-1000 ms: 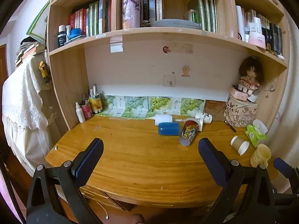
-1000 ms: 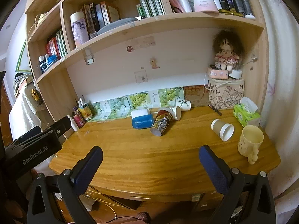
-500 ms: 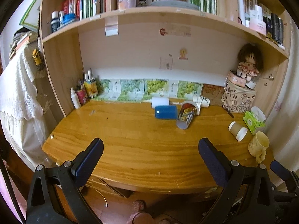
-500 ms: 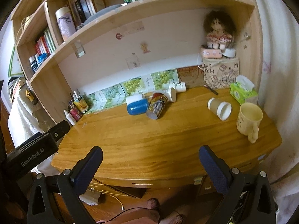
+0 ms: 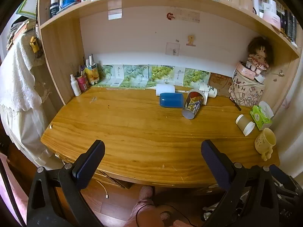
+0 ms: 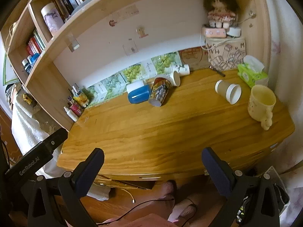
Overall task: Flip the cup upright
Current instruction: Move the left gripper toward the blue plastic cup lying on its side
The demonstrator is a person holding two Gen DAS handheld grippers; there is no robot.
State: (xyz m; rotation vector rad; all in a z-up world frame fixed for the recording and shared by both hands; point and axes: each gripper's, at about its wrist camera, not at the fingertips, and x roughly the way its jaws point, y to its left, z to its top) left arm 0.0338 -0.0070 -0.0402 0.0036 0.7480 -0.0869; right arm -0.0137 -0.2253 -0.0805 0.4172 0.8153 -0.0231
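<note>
Both your left gripper [image 5: 151, 160] and right gripper [image 6: 151, 162] are hanging with jaws spread. The paper cup [image 6: 228, 91] is lying sideways at the table's [image 6: 170, 132] right; it's likely light and crushable, so pinch its wall gently.
</note>
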